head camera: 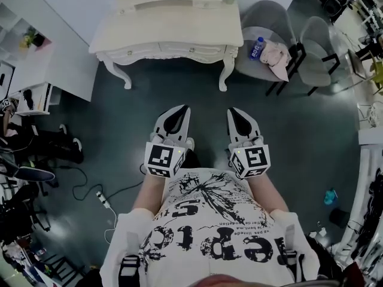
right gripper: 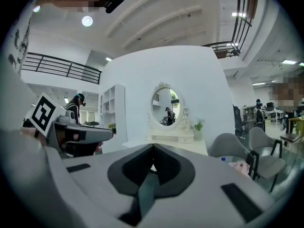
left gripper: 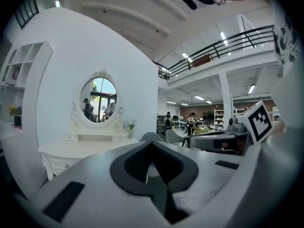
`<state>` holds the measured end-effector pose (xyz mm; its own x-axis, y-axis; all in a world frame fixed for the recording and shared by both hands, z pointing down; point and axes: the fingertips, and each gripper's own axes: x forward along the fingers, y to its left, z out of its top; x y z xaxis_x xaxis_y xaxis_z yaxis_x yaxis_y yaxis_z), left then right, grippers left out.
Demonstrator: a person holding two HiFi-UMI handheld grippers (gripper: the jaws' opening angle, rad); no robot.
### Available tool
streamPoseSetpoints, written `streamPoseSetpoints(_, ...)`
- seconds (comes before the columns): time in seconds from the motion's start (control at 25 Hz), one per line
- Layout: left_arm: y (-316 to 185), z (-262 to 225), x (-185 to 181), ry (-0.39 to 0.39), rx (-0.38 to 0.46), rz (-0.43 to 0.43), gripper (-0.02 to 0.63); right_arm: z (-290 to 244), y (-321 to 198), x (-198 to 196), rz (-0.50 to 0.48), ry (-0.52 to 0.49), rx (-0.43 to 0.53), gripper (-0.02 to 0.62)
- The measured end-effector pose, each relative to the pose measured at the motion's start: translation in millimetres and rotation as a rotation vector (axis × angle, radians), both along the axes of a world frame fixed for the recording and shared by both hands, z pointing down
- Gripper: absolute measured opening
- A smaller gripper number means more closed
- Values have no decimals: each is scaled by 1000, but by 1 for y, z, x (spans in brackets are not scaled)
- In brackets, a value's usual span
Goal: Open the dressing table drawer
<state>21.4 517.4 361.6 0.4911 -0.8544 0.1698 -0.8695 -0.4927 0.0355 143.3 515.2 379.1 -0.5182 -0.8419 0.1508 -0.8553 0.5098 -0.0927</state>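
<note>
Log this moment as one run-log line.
phase: before reach | left claw: shut, empty | right claw: shut, empty | dressing table: ahead, untouched | drawer: closed

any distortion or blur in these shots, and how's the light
Head view: evenly lit, table sharp, edges bent by the wide lens. Left gripper view: fisheye, black corners, mirror sharp. Right gripper view: same fisheye, ceiling lamp glares.

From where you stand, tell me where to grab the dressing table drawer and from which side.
Take the knob on the drawer front, coming straight at the front of the dressing table. The knob stands out from the face, so it likely offers the only hold. The left gripper and right gripper are shut; open one first.
</note>
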Motion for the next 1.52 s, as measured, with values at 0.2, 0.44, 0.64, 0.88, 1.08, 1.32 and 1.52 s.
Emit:
streamPoseSetpoints(0.2,-33,0,-19,15,6,9,19,0,-35,-14,24,2,-3,17)
streamPoseSetpoints(0.44,-97,-2,-67,0,25,7,19,2,-99,-56,28,2,8,17)
streamPoseSetpoints(0.64,-146,-4,-104,-1,19,8,18,1,-150,-90,35,5,1,17)
streamPoseSetpoints(0.88,-187,6,-130,11,-17,-1,18,8,-190,-113,32,21,-20,17)
streamPoseSetpoints(1.08,-223,15,-134,17,-34,-15,19,18,-230,-113,31,23,-35,17)
streamPoseSetpoints(1.32,-283,28,-129,6,-51,-62,20,30,-299,-103,-2,-2,-44,17)
streamPoseSetpoints(1.52,-355,19,-114,-7,-45,-104,18,23,-380,-91,-57,-24,-35,17)
